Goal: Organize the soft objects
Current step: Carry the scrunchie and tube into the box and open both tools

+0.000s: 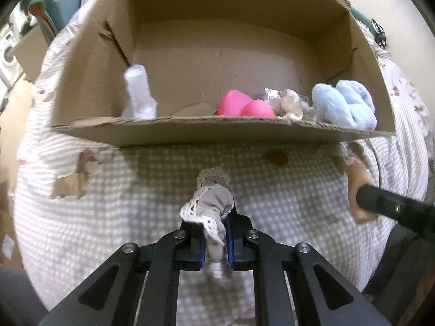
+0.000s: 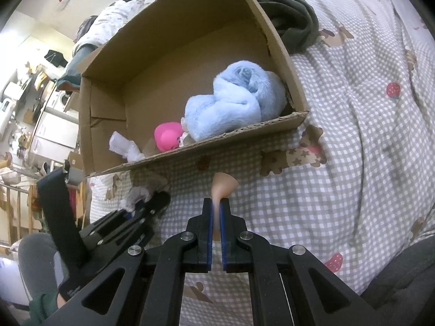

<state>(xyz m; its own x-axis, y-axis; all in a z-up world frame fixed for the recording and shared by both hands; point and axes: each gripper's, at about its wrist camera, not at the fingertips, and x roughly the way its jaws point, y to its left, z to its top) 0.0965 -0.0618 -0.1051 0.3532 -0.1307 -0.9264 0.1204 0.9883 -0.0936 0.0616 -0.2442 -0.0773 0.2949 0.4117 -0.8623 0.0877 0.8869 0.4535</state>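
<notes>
- Two tools loaded: left tool (image 1: 214, 240) pinches grey lace-trimmed doll garment (image 1: 210, 206); right tool (image 2: 216, 217) clamps peach silicone piece (image 2: 221, 187).
- Cardboard box (image 1: 217, 133) lies straight ahead, upper frame, opening toward both; left looks nearer.

Fuzzy blue plush (image 2: 233, 100), matt cardboard box (image 2: 108, 125)
</notes>
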